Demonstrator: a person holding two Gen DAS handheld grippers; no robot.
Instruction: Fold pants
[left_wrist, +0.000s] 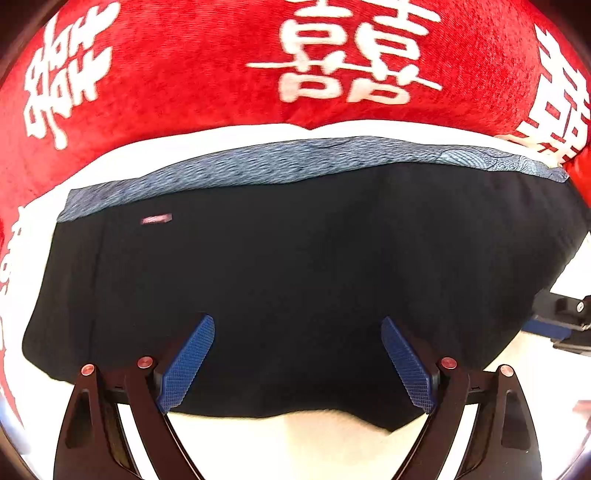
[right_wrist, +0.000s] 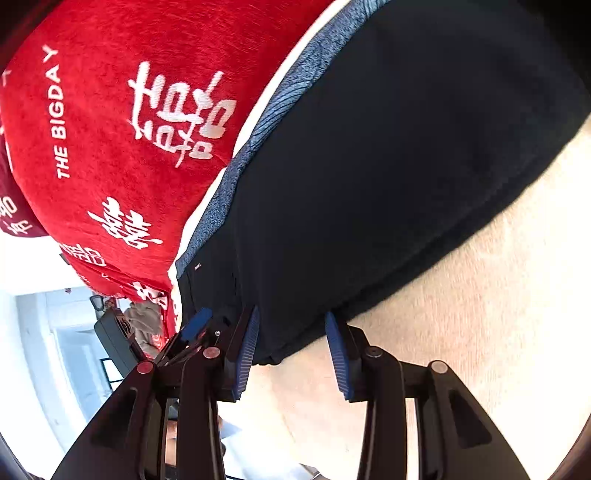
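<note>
The dark navy pants (left_wrist: 295, 266) lie folded flat on a cream surface (left_wrist: 280, 443), with a blue patterned waistband (left_wrist: 280, 162) along the far edge and a small pink label (left_wrist: 157, 219). My left gripper (left_wrist: 297, 363) is open and empty, its blue fingers hovering over the near edge. In the right wrist view the pants (right_wrist: 388, 166) fill the middle. My right gripper (right_wrist: 291, 354) is open at a corner of the pants, its fingers on either side of the edge. The left gripper's finger (right_wrist: 195, 323) shows beside it.
A red plush cushion with white characters (left_wrist: 207, 62) lies right behind the waistband; it also shows in the right wrist view (right_wrist: 110, 129). The right gripper's body (left_wrist: 565, 321) sits at the pants' right edge. Cream cloth (right_wrist: 480, 295) extends to the right.
</note>
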